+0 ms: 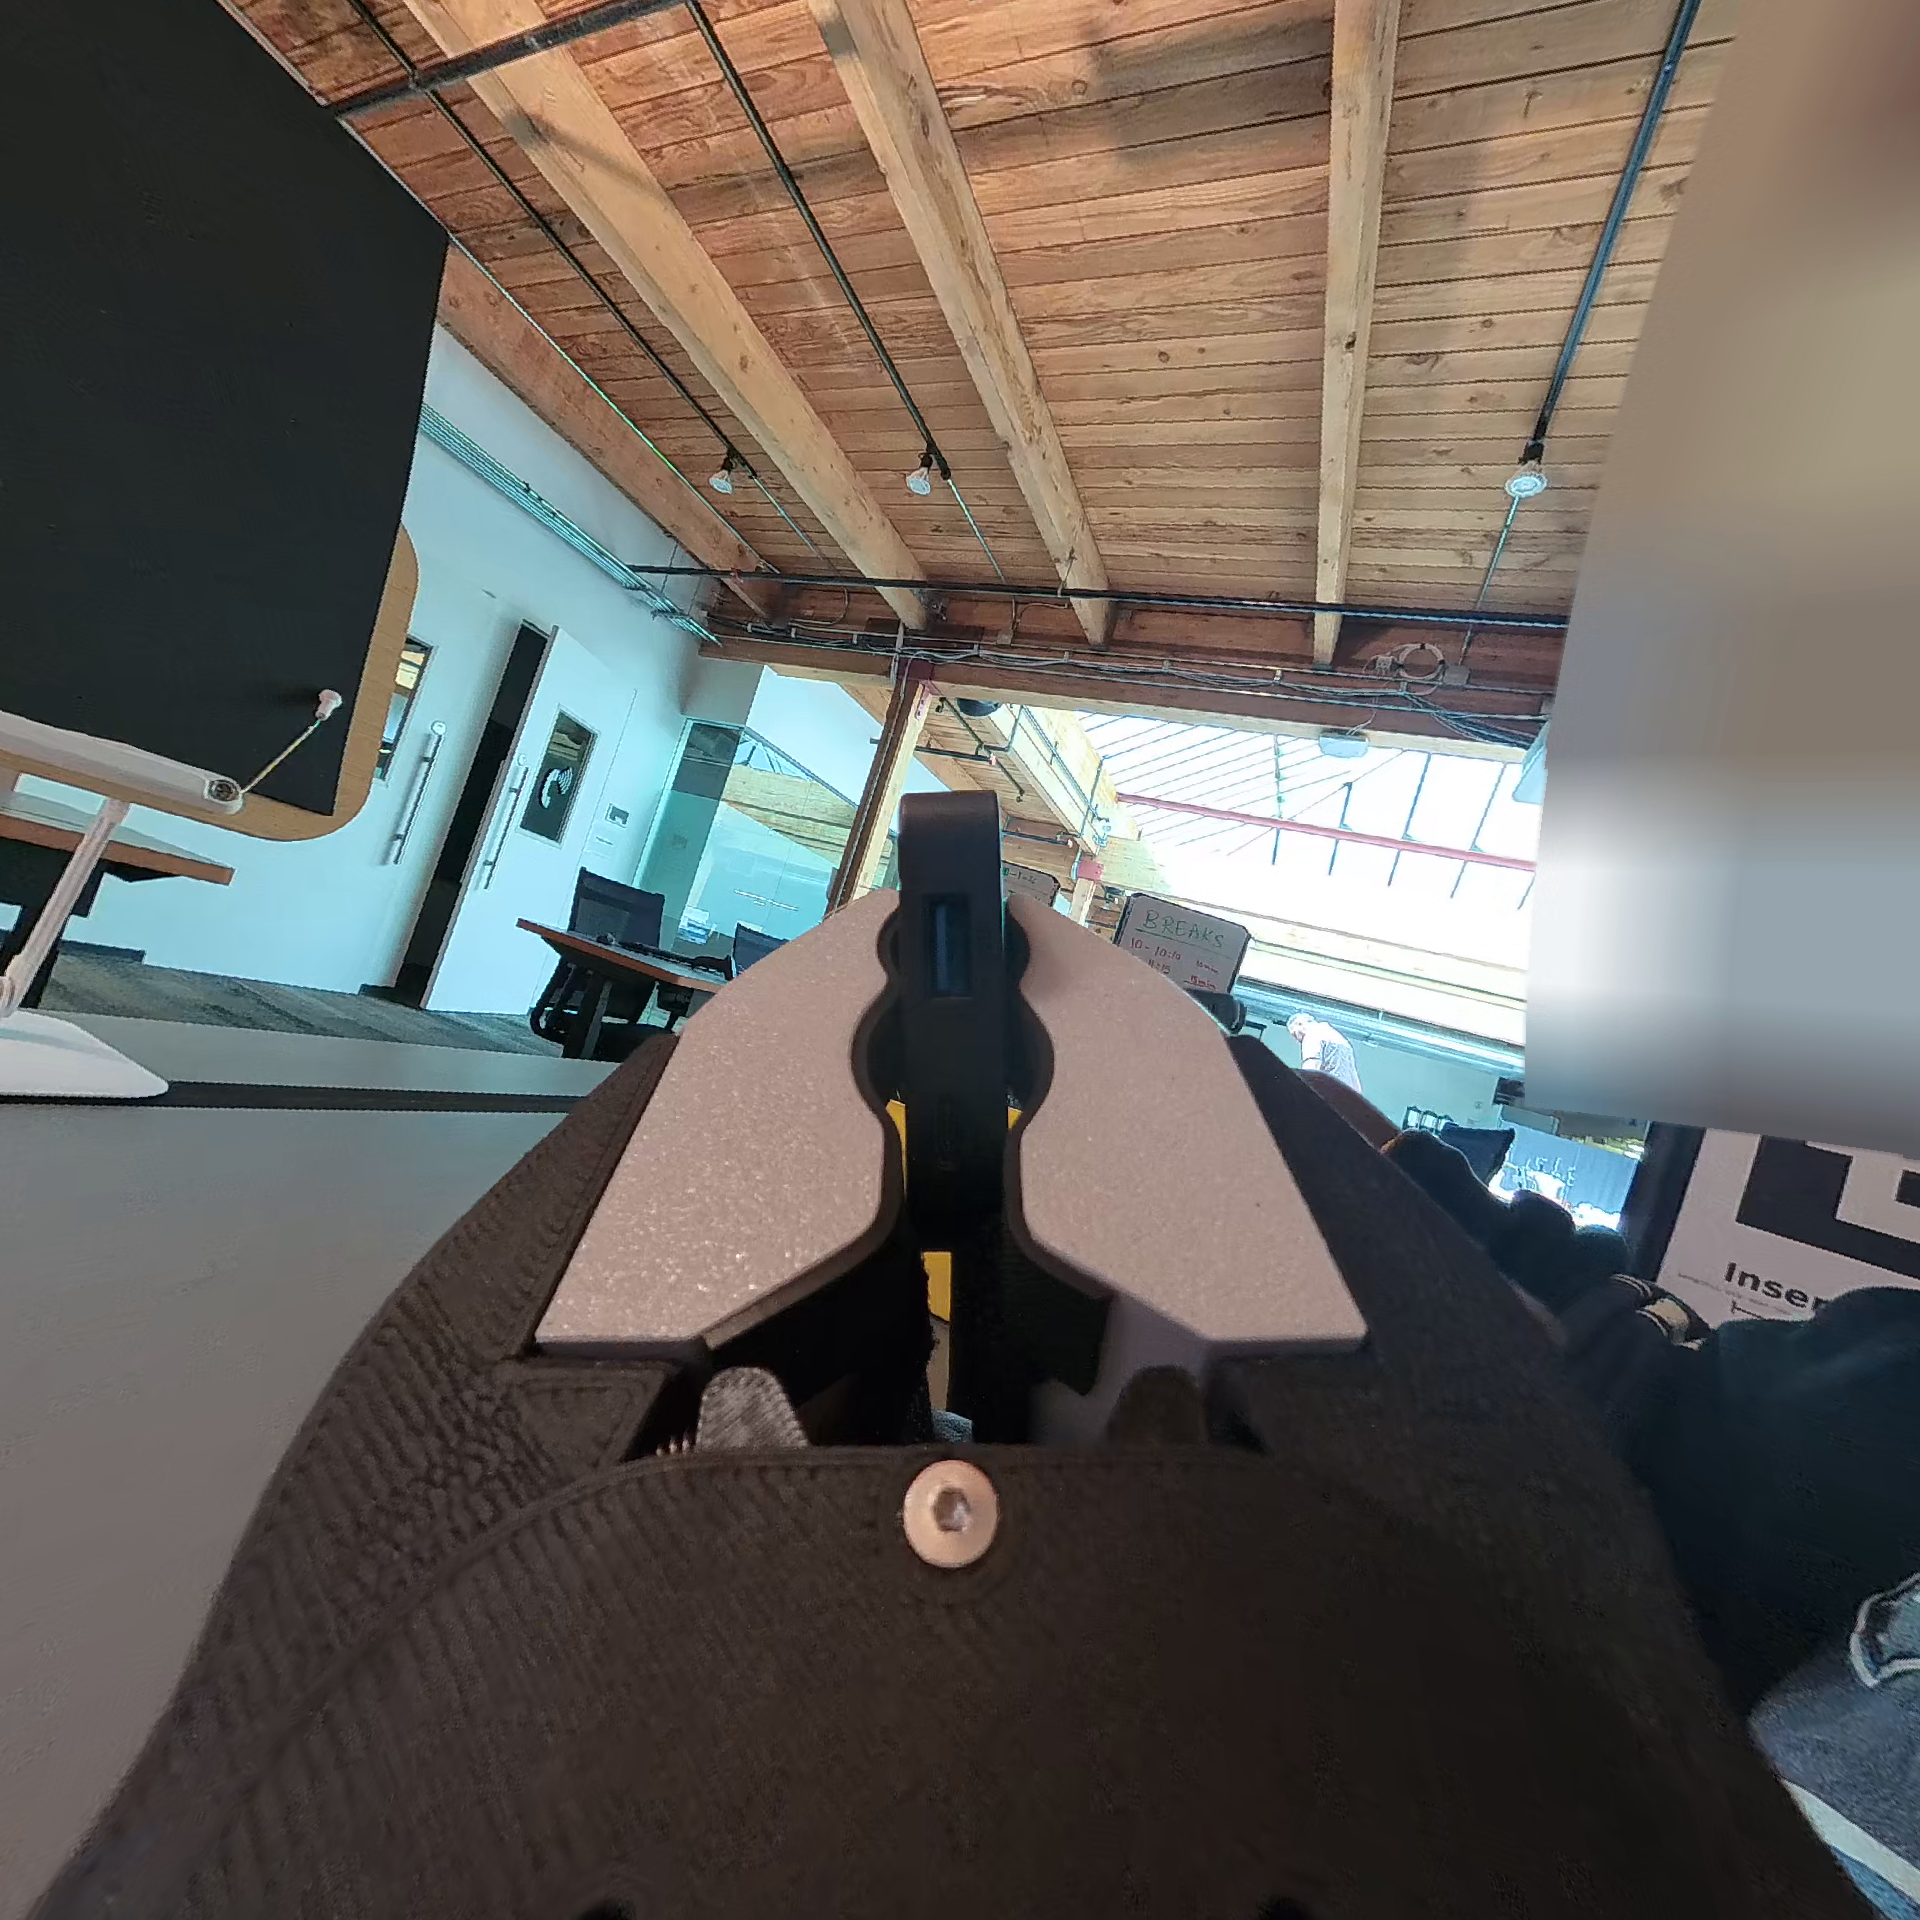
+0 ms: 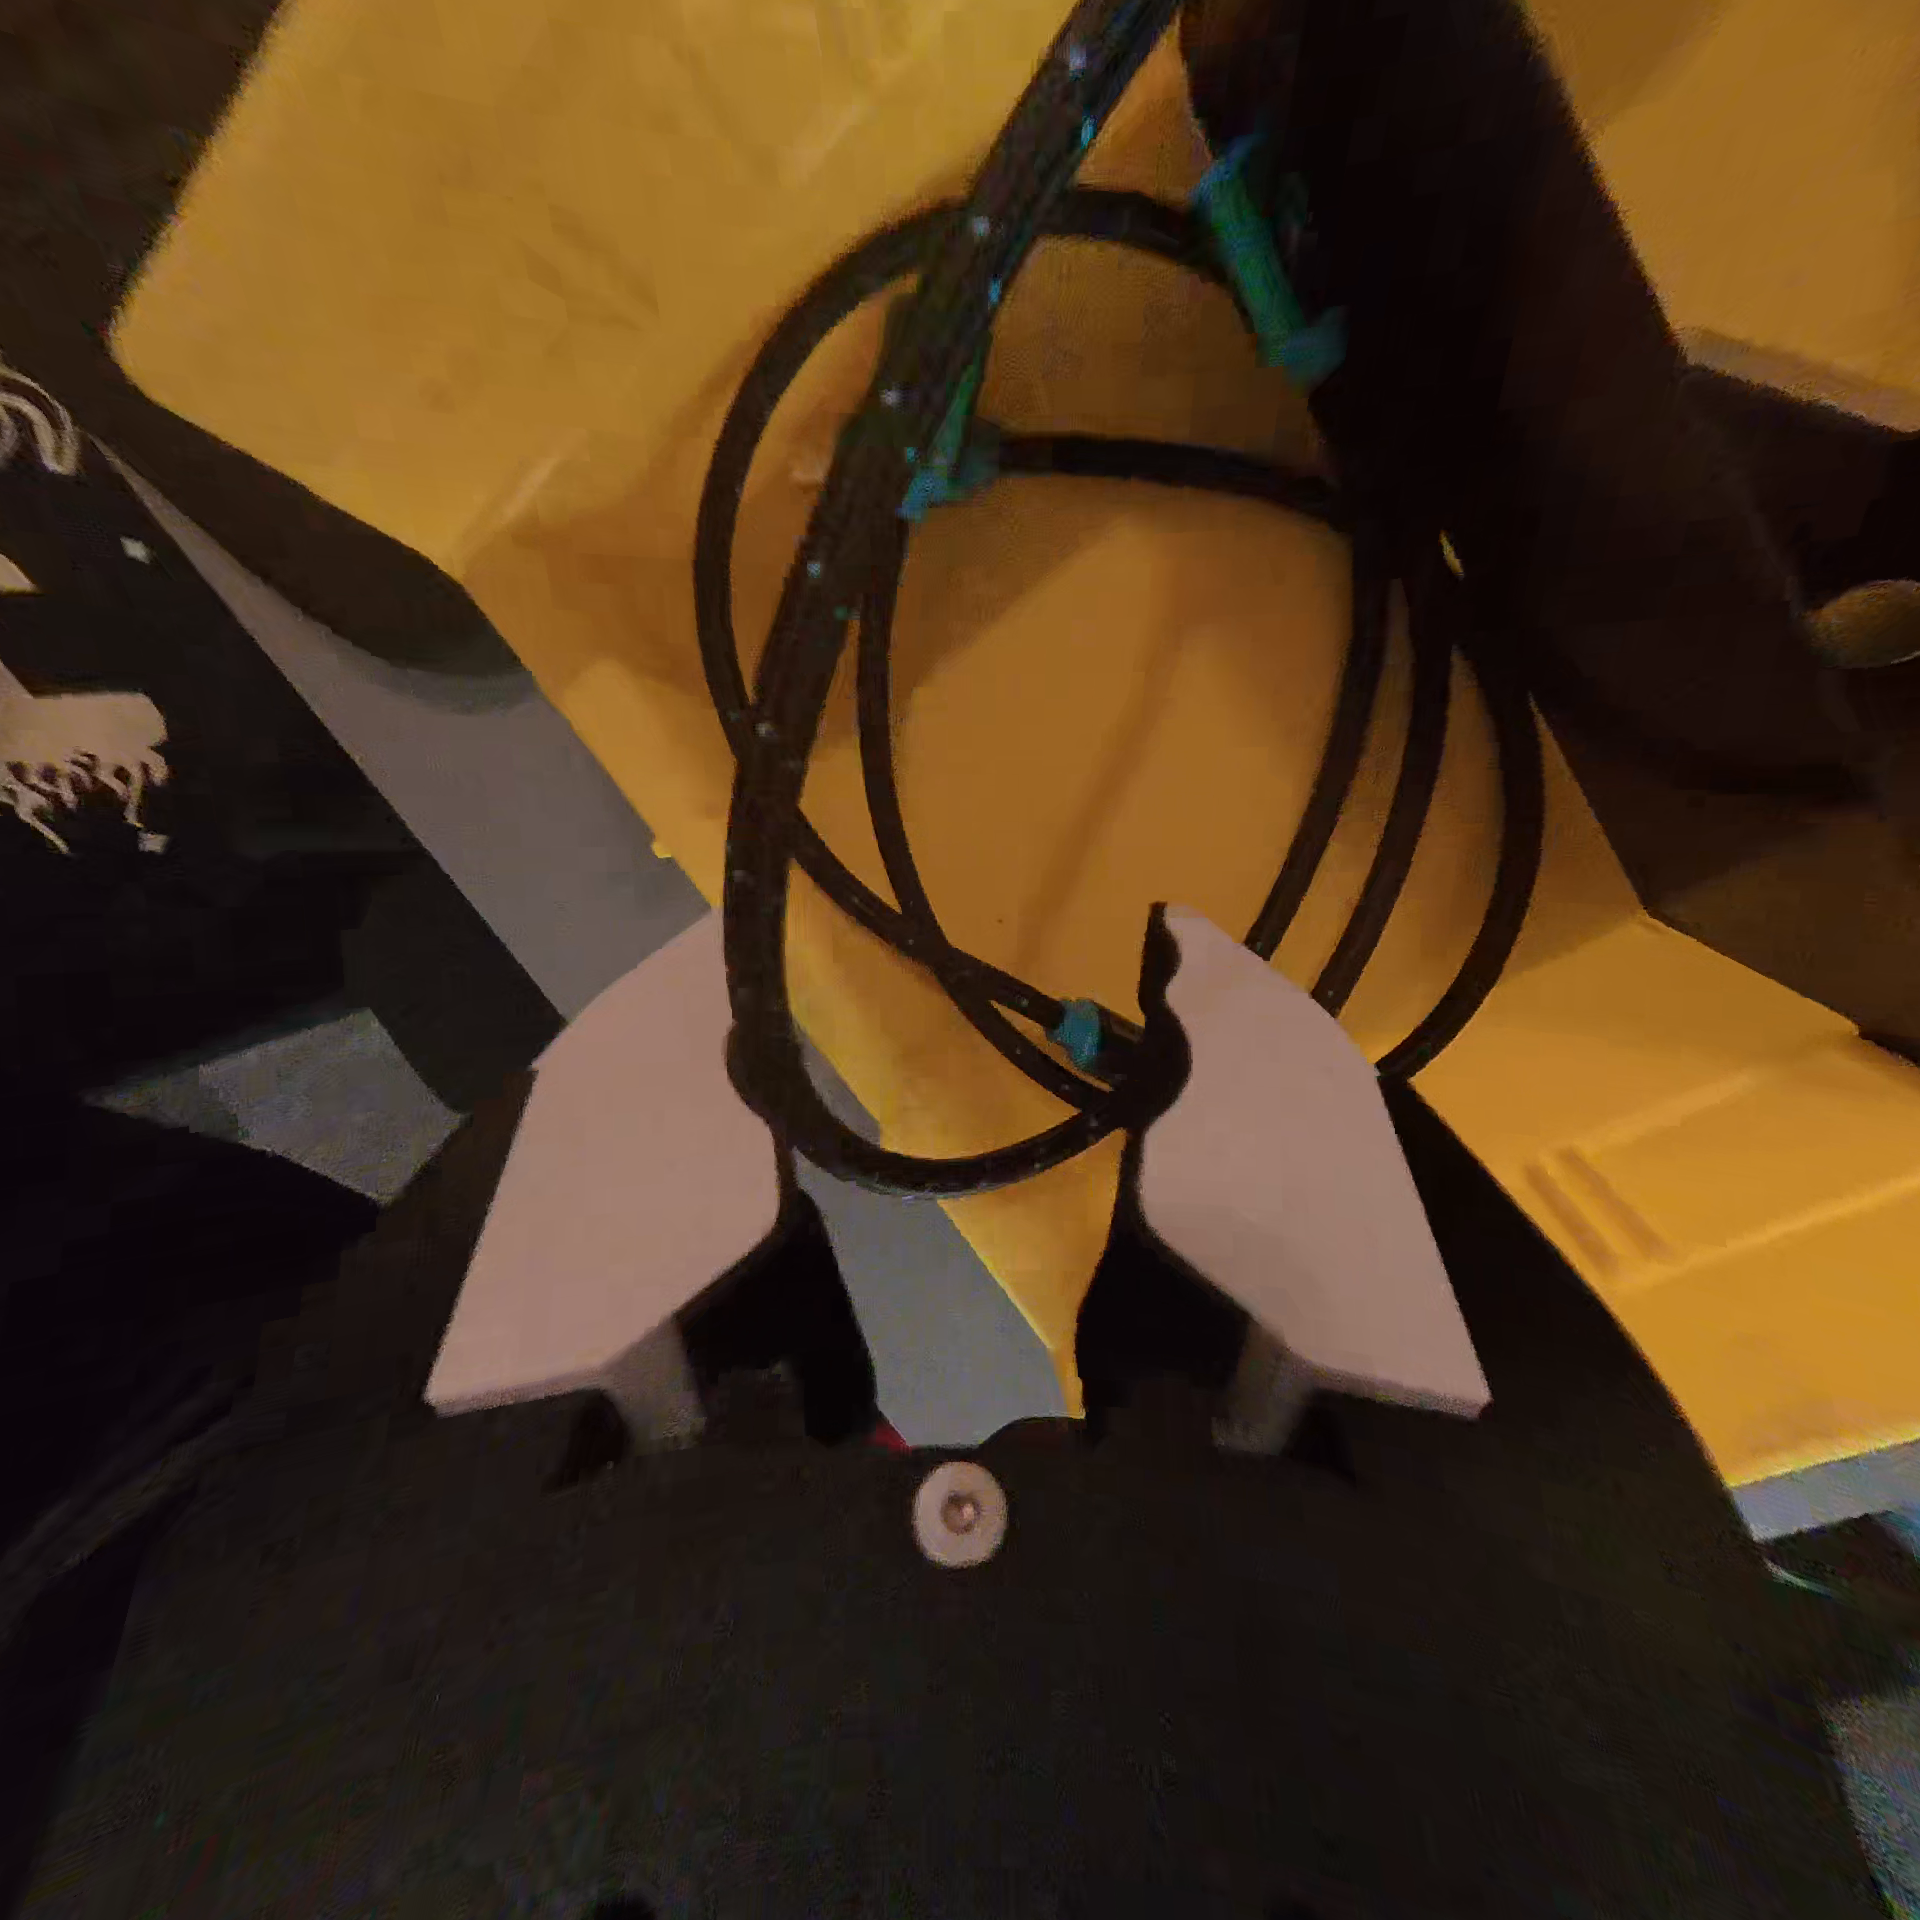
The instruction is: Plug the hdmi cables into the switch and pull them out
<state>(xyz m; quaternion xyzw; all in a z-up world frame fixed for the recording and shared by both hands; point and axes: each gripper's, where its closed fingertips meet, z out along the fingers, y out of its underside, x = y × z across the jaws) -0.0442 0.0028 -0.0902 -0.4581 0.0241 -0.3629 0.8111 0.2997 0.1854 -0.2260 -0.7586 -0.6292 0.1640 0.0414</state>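
Observation:
In the left wrist view my left gripper (image 1: 951,1039) is shut on a slim black switch (image 1: 948,873). It holds the switch upright and edge-on, with a blue port facing the camera. In the right wrist view my right gripper (image 2: 945,935) is open over a yellow surface (image 2: 468,312). Black HDMI cables (image 2: 810,727) with teal collars hang in loops from the top of that view. The lowest loop (image 2: 935,1169) lies between the open fingers. One teal-collared cable end (image 2: 1075,1023) sits against the inner edge of the right finger (image 2: 1278,1143). Whether any cable is plugged into the switch is hidden.
A grey tabletop (image 1: 208,1299) stretches left, with a white stand base (image 1: 62,1065) at its far edge. A gloved hand (image 1: 1538,1236) and a white sheet with a black marker pattern (image 1: 1766,1226) are at right. A dark bulky shape (image 2: 1610,468) covers the upper right of the right wrist view.

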